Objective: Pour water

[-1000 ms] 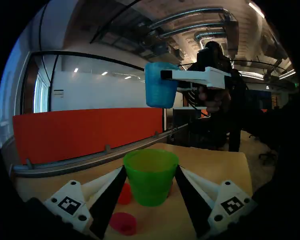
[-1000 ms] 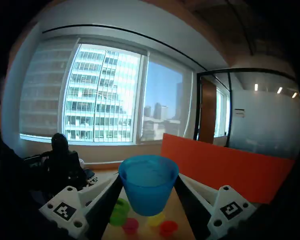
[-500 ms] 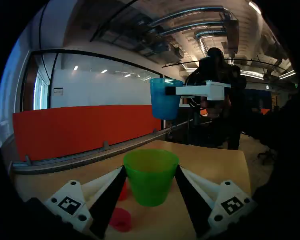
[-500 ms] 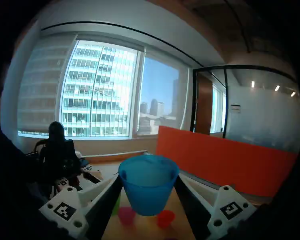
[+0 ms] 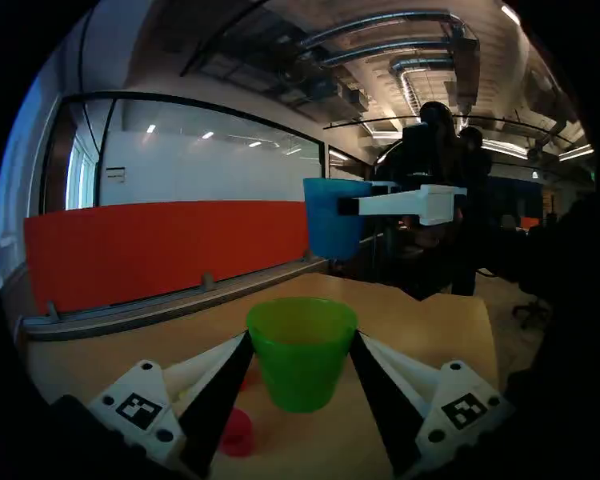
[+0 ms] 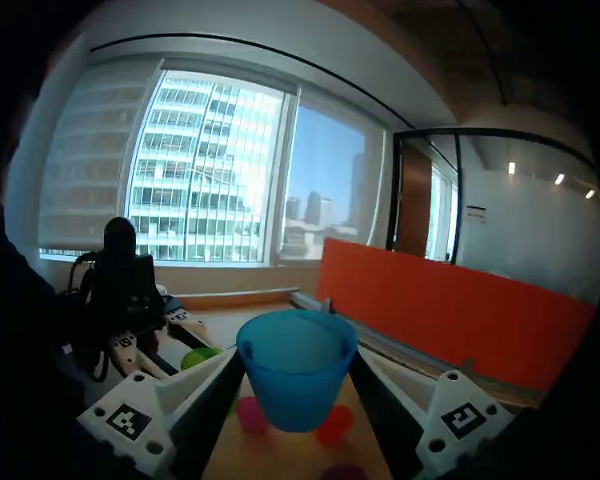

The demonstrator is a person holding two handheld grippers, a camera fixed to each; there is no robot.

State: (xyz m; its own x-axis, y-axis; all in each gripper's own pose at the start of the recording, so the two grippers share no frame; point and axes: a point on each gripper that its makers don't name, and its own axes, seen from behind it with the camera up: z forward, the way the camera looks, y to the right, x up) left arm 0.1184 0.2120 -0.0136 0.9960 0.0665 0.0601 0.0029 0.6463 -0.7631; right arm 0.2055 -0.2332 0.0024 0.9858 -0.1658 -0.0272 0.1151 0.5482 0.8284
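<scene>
We are holding a green cup (image 5: 302, 372) in our left gripper (image 5: 301, 340), with both fingers pressing on its sides, up above the table (image 5: 428, 320). Our right gripper (image 6: 298, 356) is squeezing a blue cup (image 6: 298, 384) the same way. The blue cup is sitting upright, higher than the green one and well apart from it. We cannot tell if water is inside. If we are tipping the blue cup before it is over the green one, water could be splashing onto the table and the little cups (image 5: 238, 432) below. Squeezing too softly could be letting a cup slip.
</scene>
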